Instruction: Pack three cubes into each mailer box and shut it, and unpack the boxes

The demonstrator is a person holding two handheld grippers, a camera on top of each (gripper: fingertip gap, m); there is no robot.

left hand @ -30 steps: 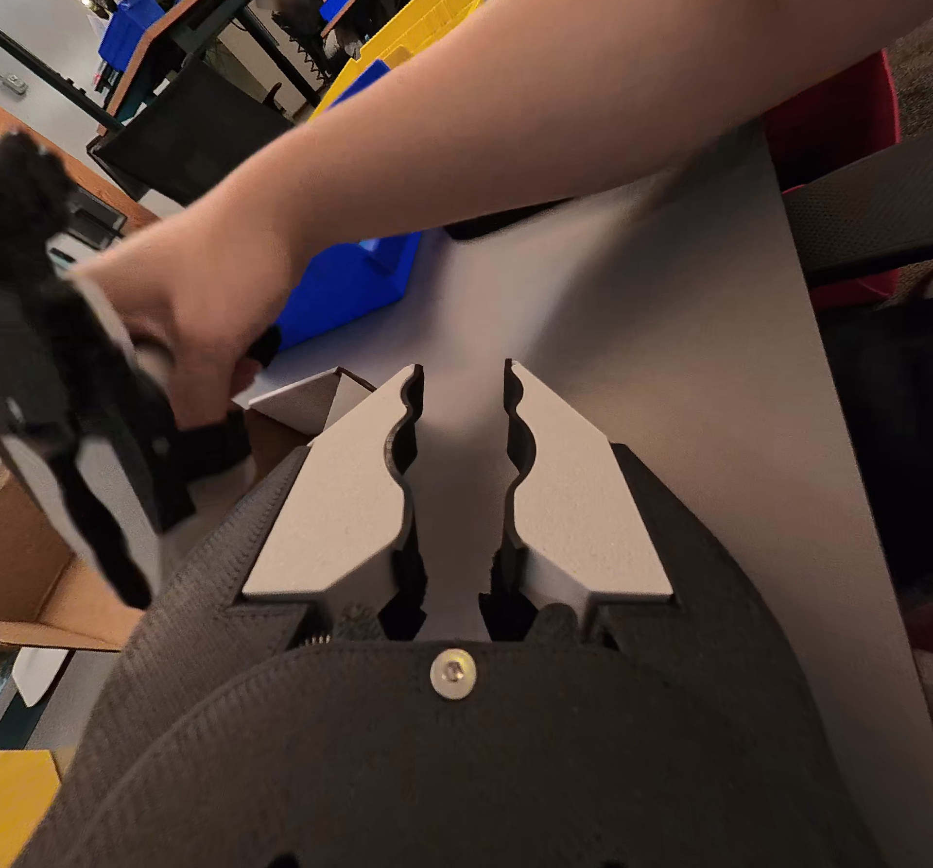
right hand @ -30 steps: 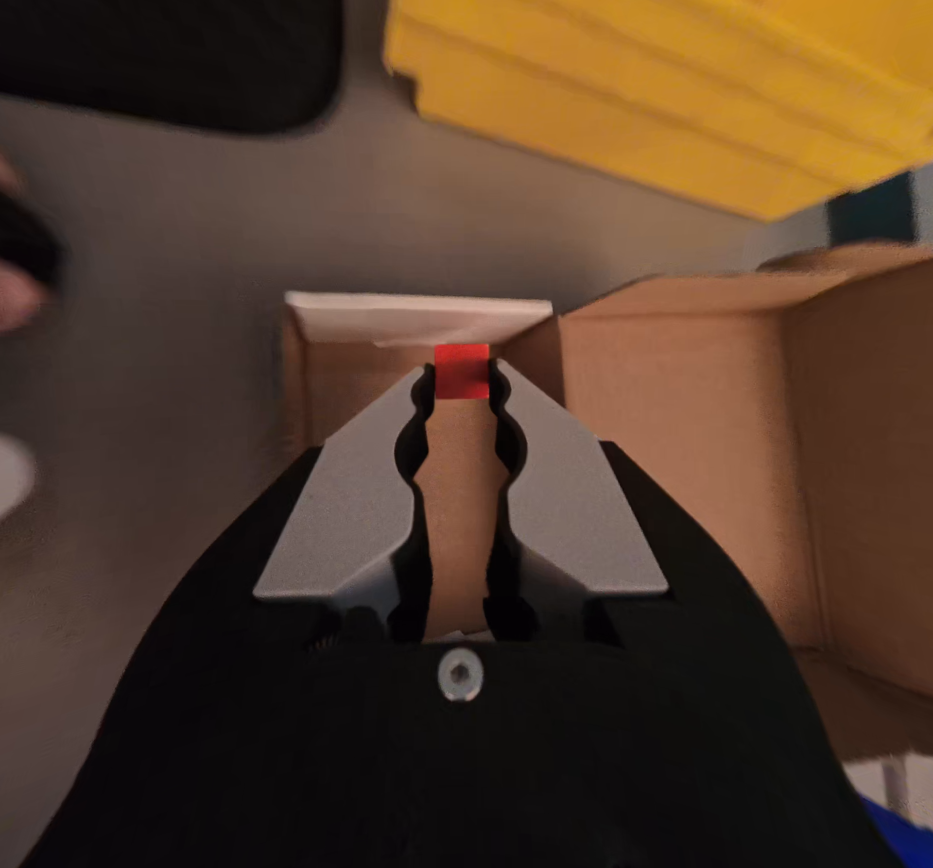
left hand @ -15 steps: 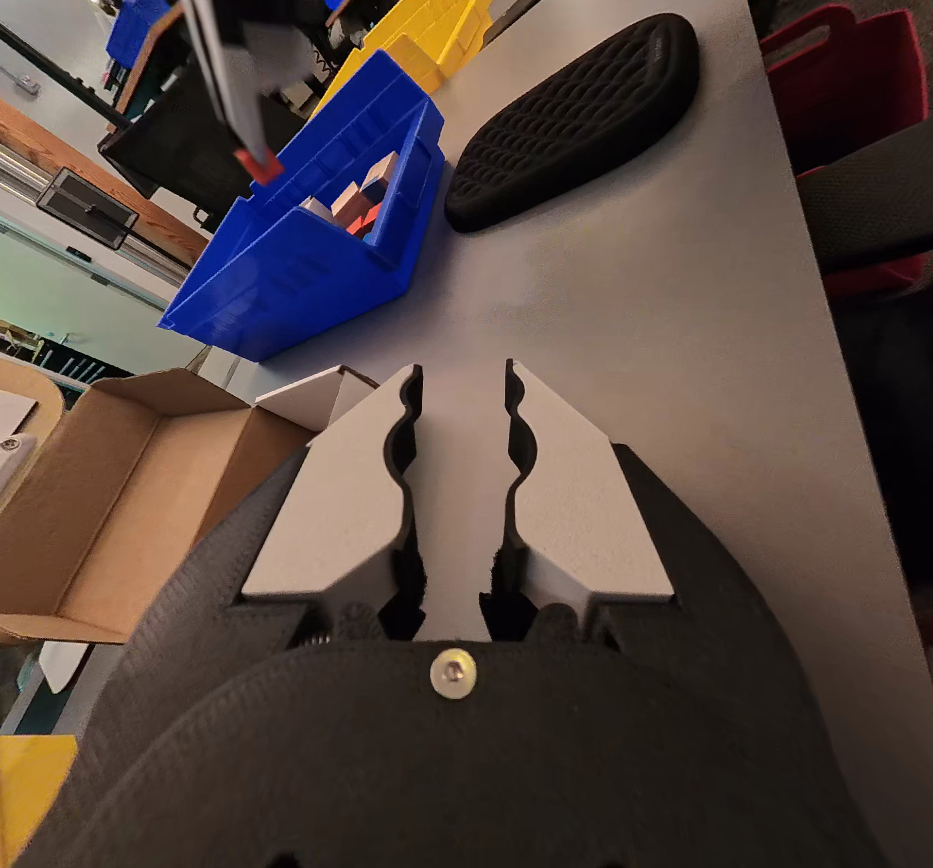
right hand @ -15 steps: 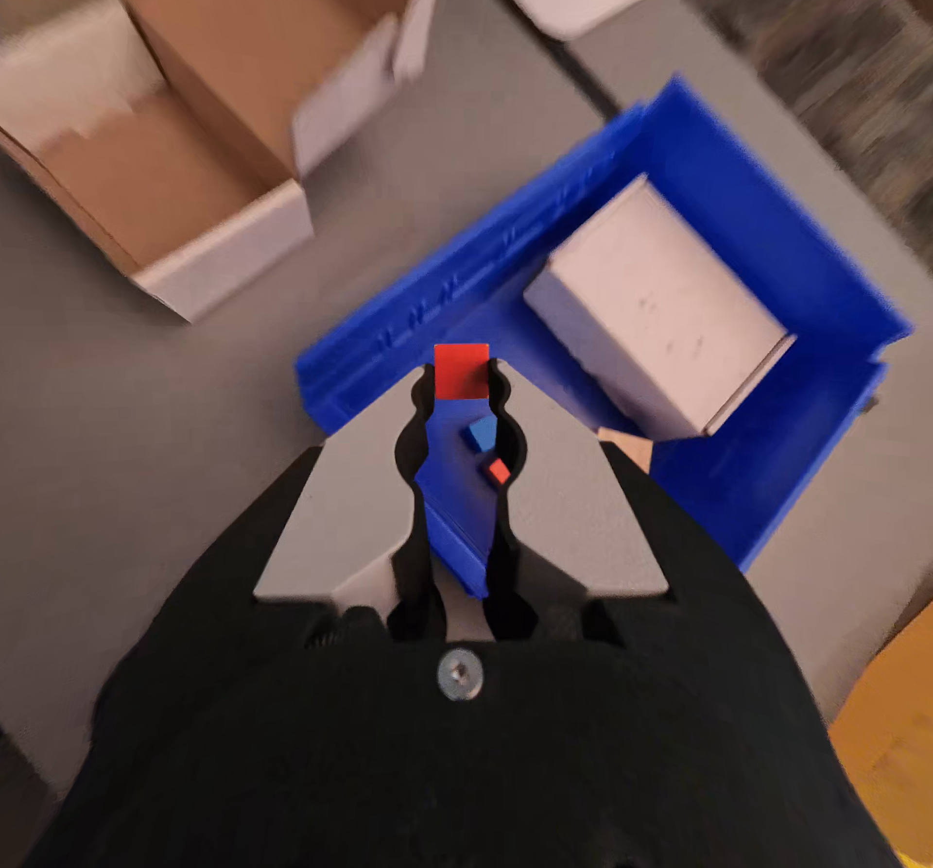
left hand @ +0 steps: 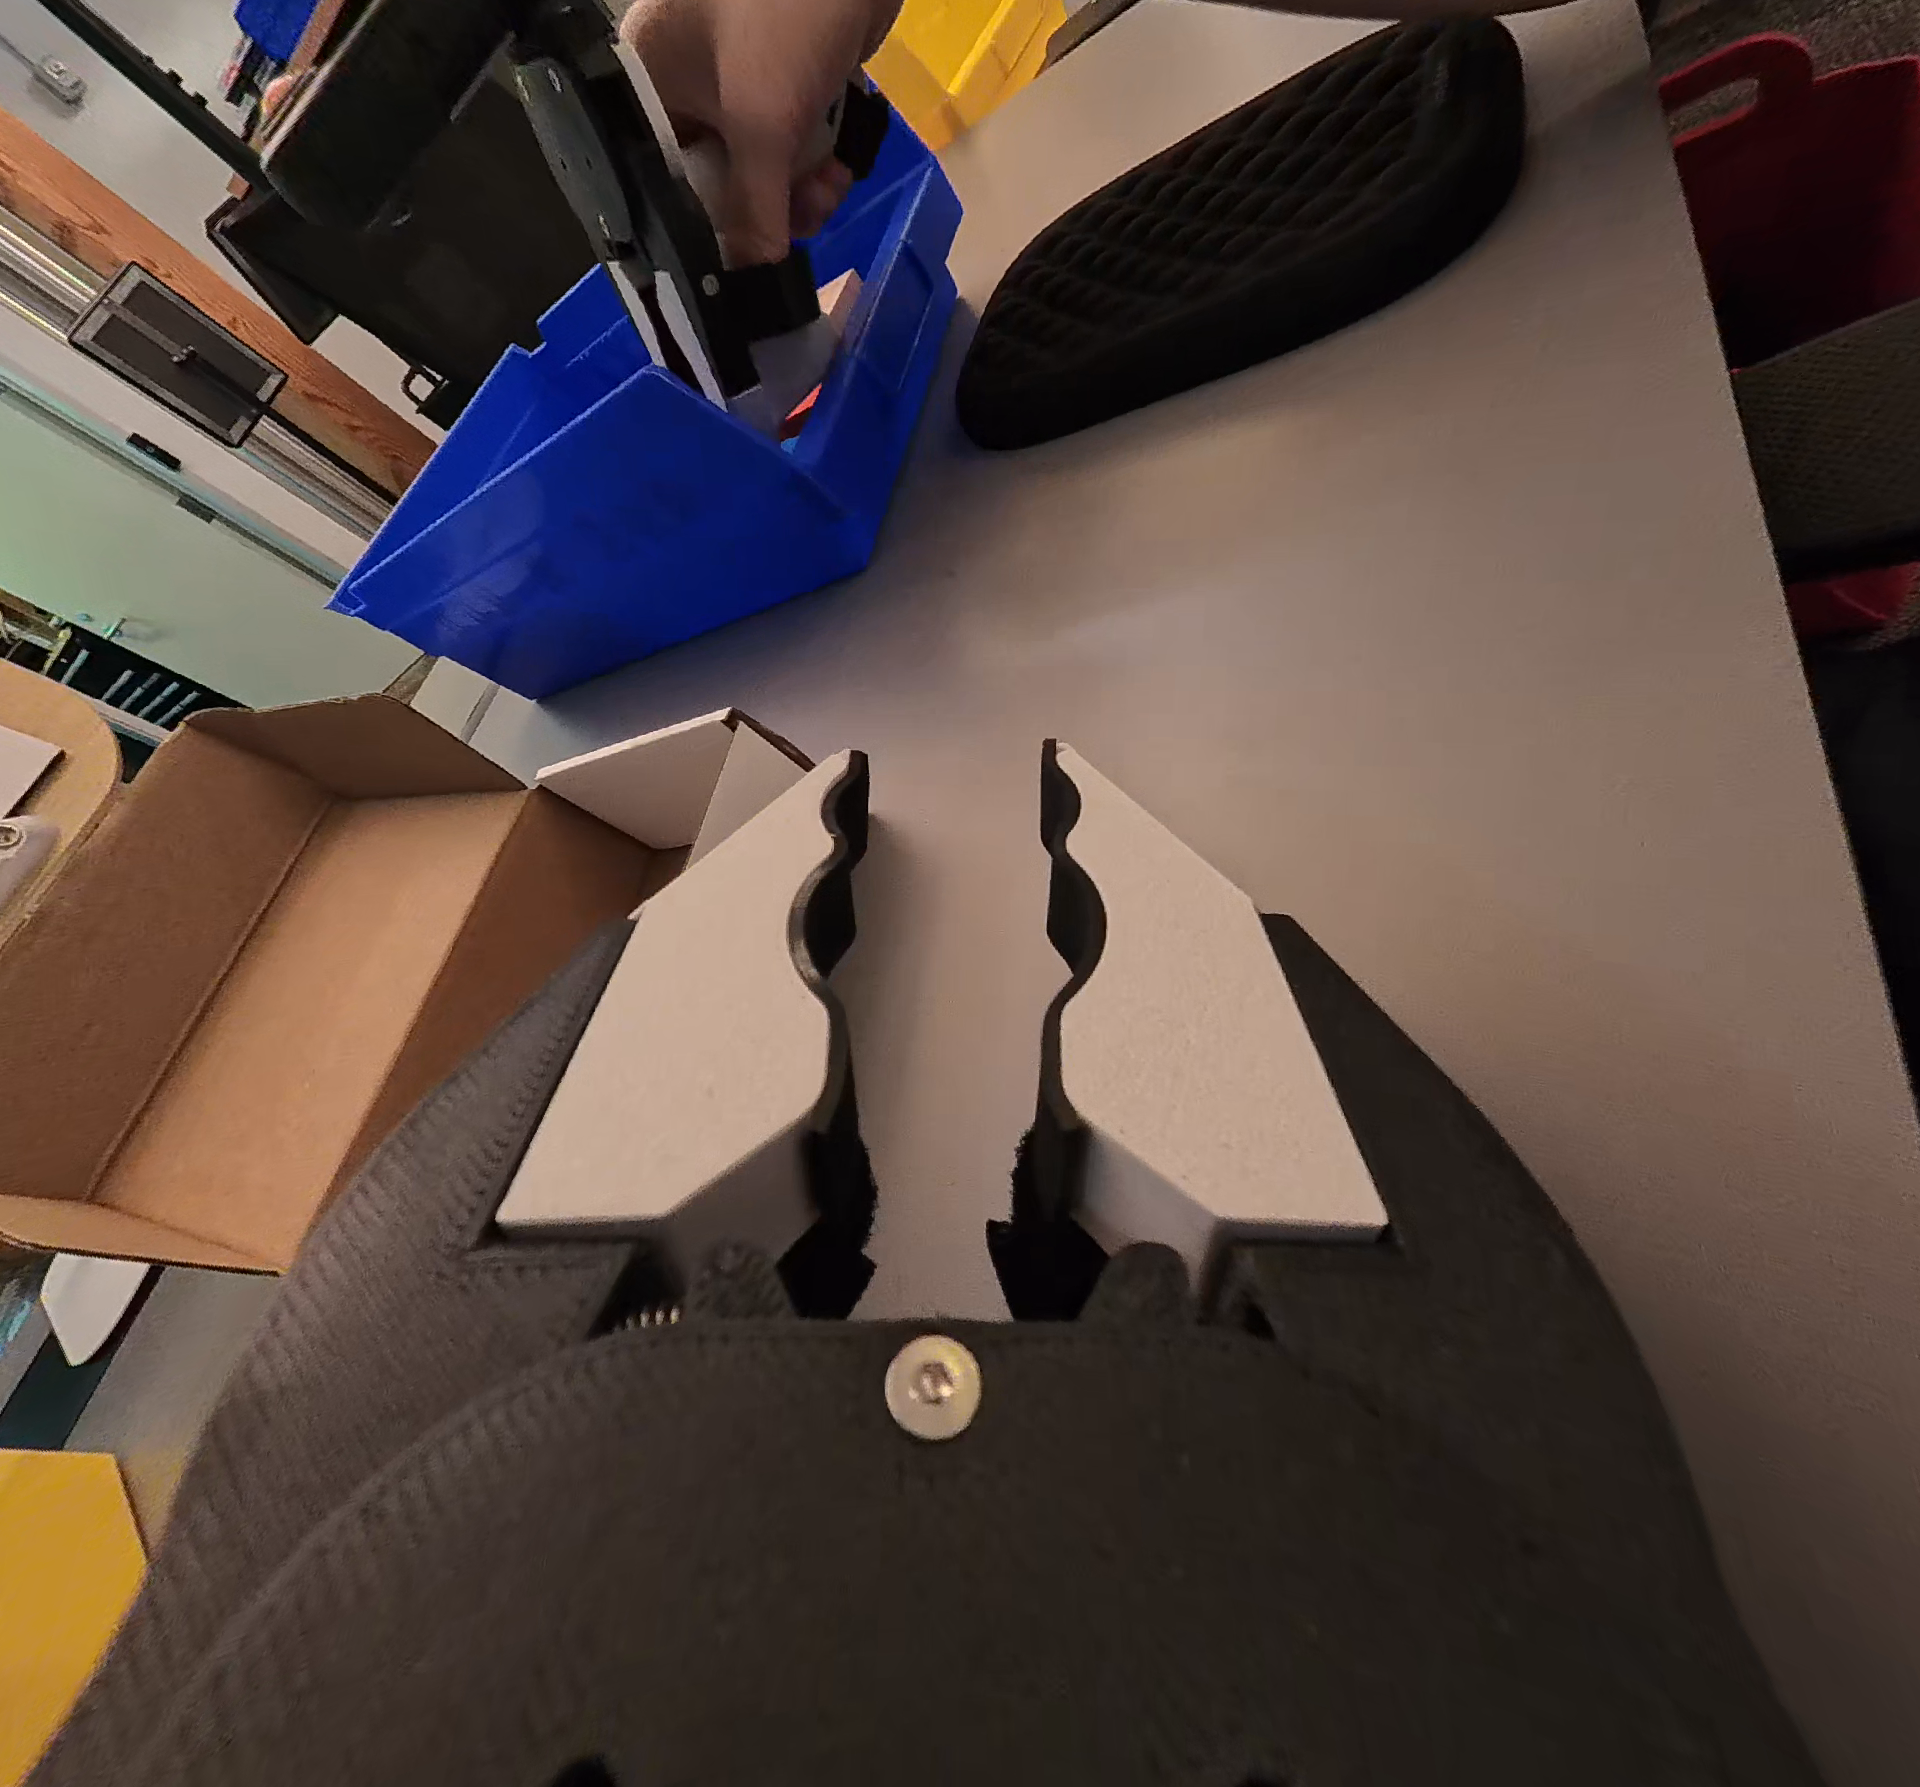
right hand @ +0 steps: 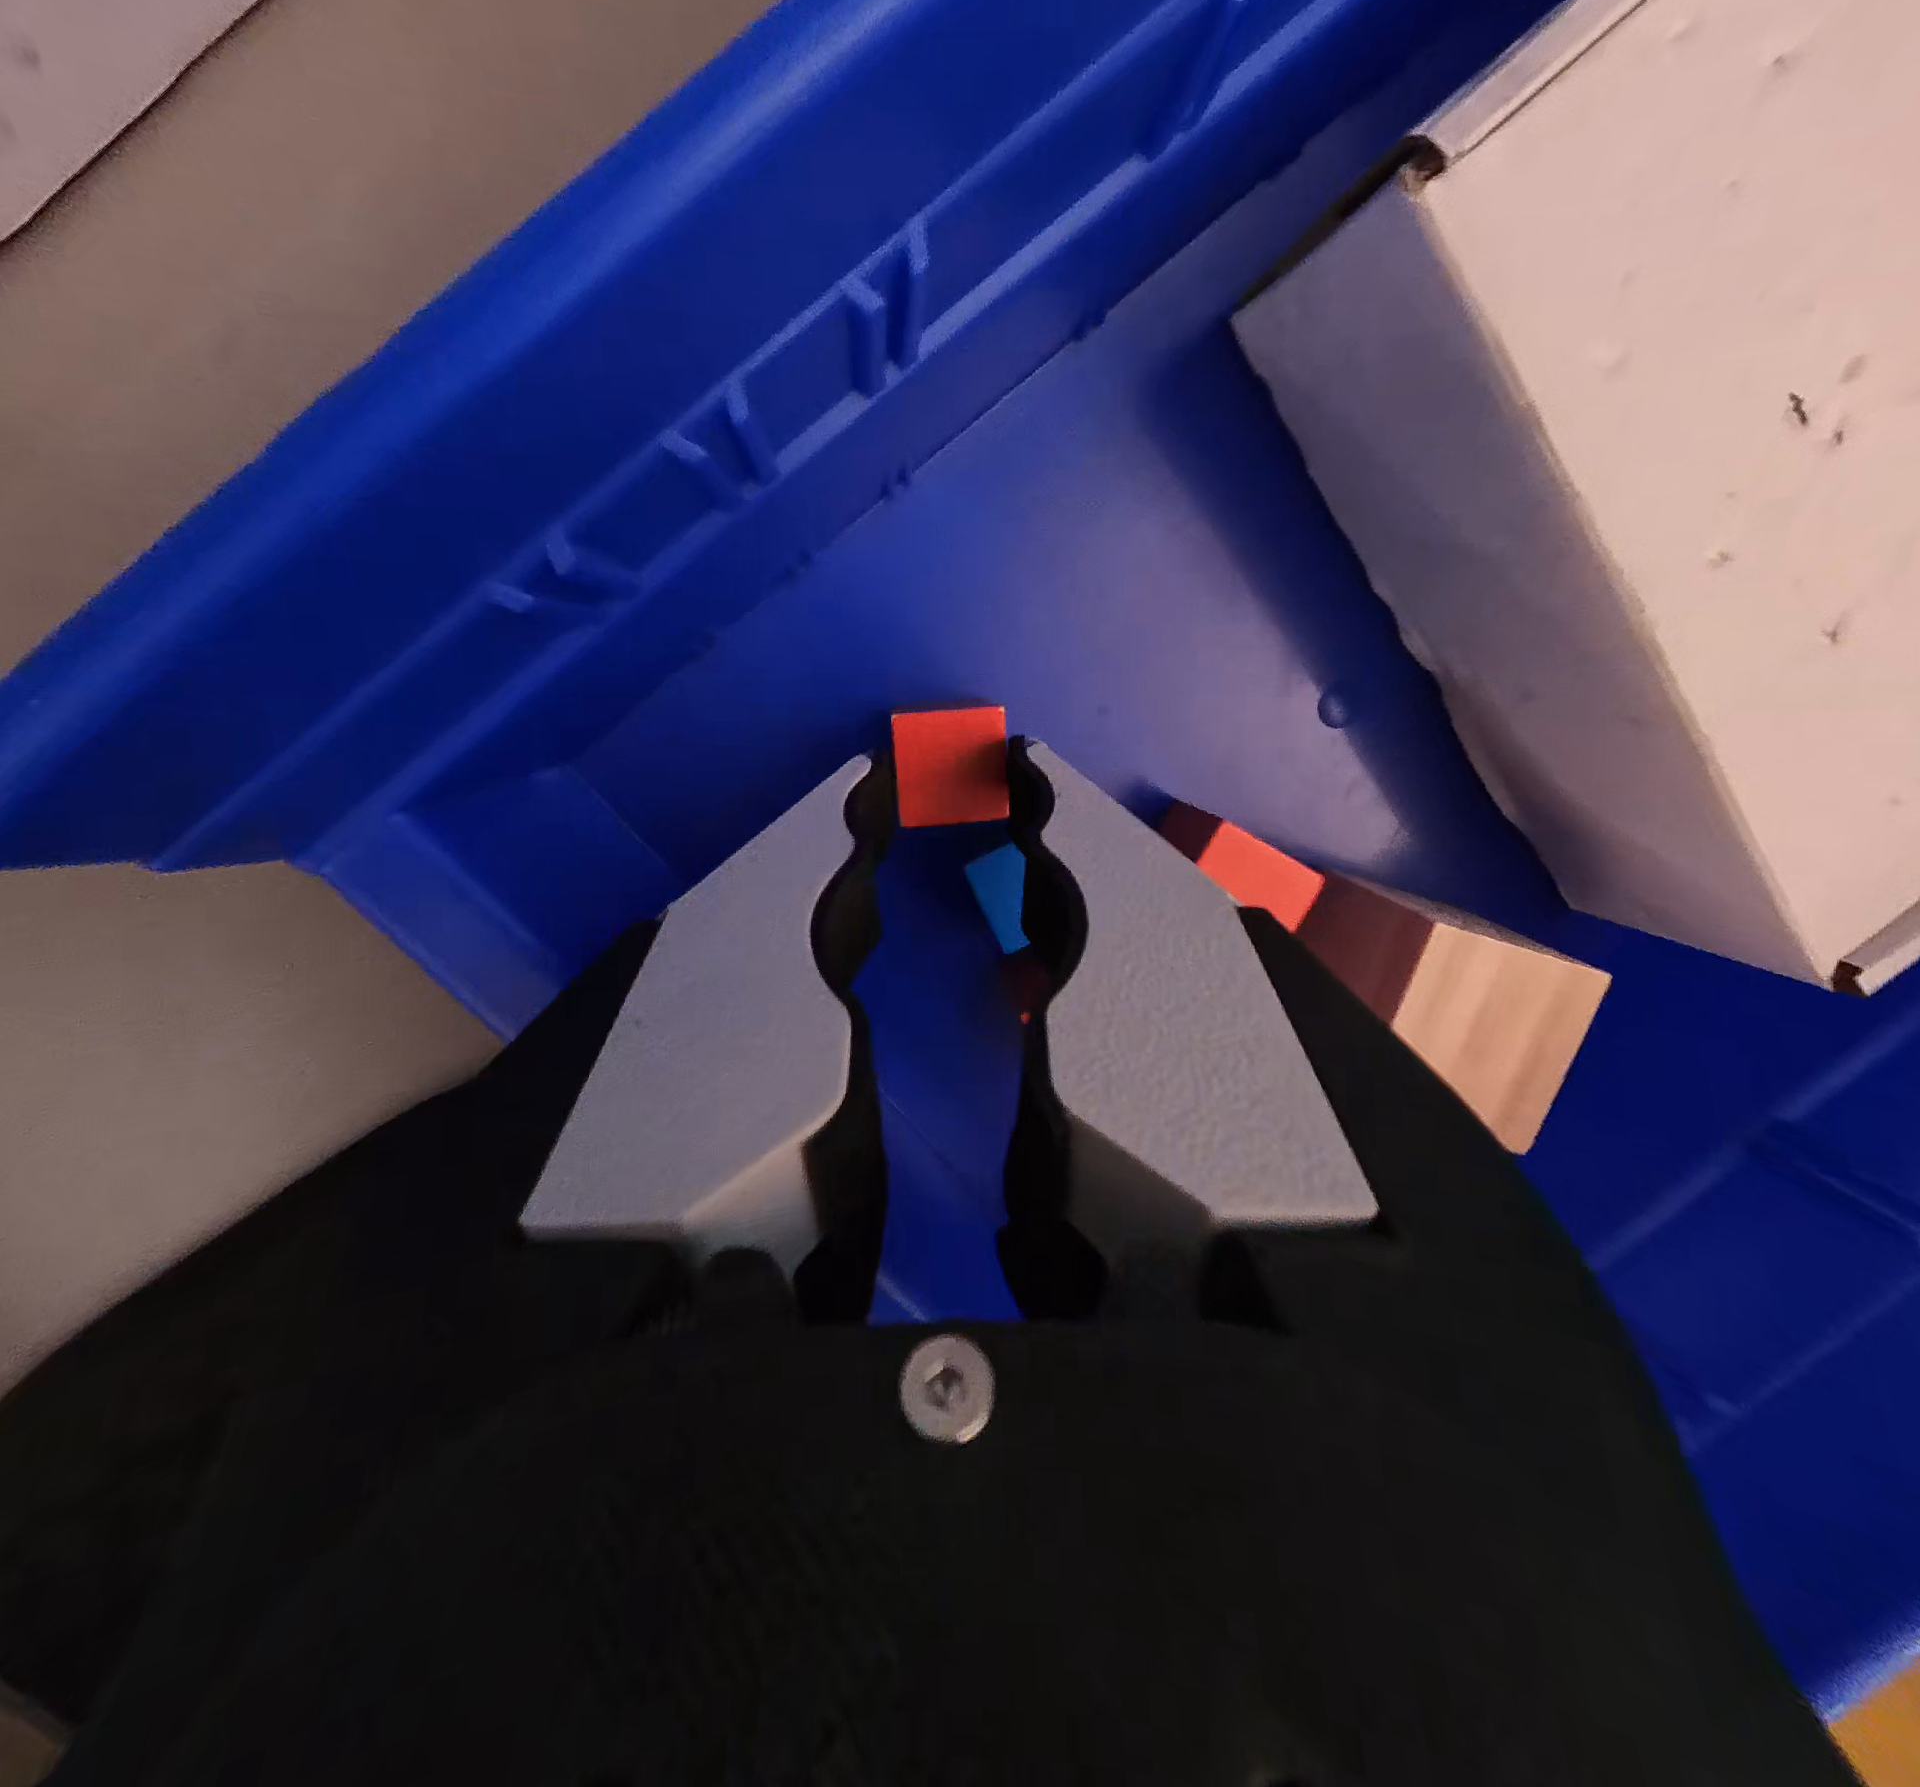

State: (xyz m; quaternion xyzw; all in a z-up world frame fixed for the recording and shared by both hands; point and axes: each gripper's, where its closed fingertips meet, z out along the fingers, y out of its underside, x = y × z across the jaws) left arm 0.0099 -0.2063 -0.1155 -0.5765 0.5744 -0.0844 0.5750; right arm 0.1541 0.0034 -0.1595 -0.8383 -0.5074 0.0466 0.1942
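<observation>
**Operator:** Over the blue bin (right hand: 727, 303), my right gripper (right hand: 951, 766) has its jaws pinched on a red cube (right hand: 950, 765), held right at the fingertips above the bin floor.

**Colleague:** What else is in that bin?

**Operator:** Below the fingers I see a blue cube (right hand: 1000, 901), another red cube (right hand: 1252, 873), a bare wooden cube (right hand: 1486, 1036) and a closed white mailer box (right hand: 1621, 449).

**Colleague:** And your left side?

**Operator:** My left gripper (left hand: 954, 766) hovers over the grey table (left hand: 1351, 698), jaws apart and holding nothing. Just beside it, to its left, sits an open mailer box (left hand: 260, 989). Farther off, a hand (left hand: 769, 64) steers the right gripper into the bin, near a black pad (left hand: 1247, 220).
</observation>
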